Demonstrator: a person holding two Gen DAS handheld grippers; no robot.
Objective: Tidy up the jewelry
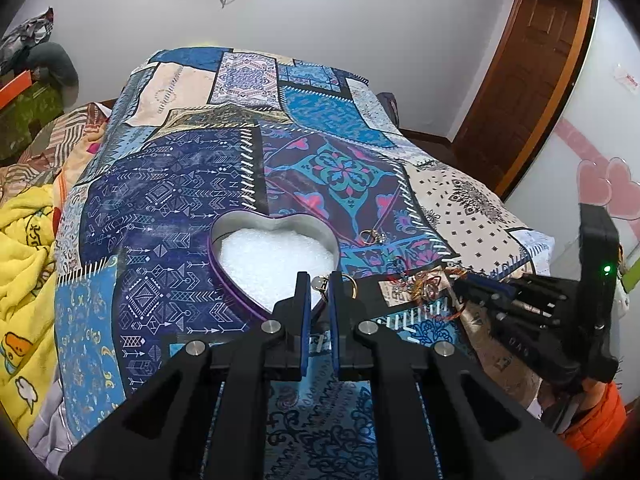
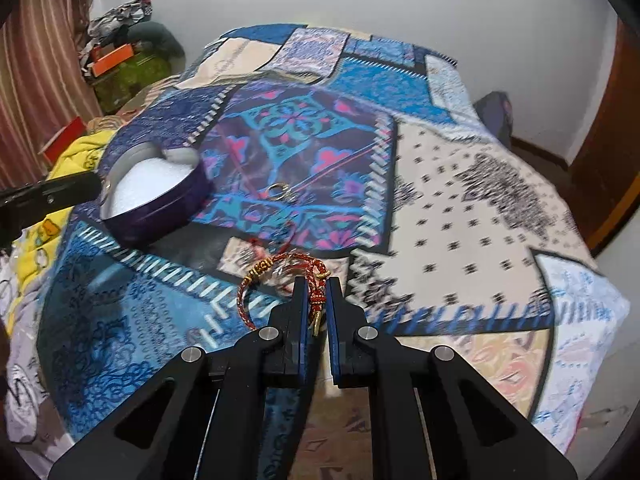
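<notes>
The step in hand looks like moving pieces into the heart tin: the left hand-held gripper is clamped on a small ring piece right at the tin's near rim, and the right hand-held gripper is clamped on a red bracelet that lies partly on the bed just in front of it. Next, I judge, the left one must let its piece fall onto the white padding, and the right one must lift the bracelet and carry it left to the tin.
</notes>
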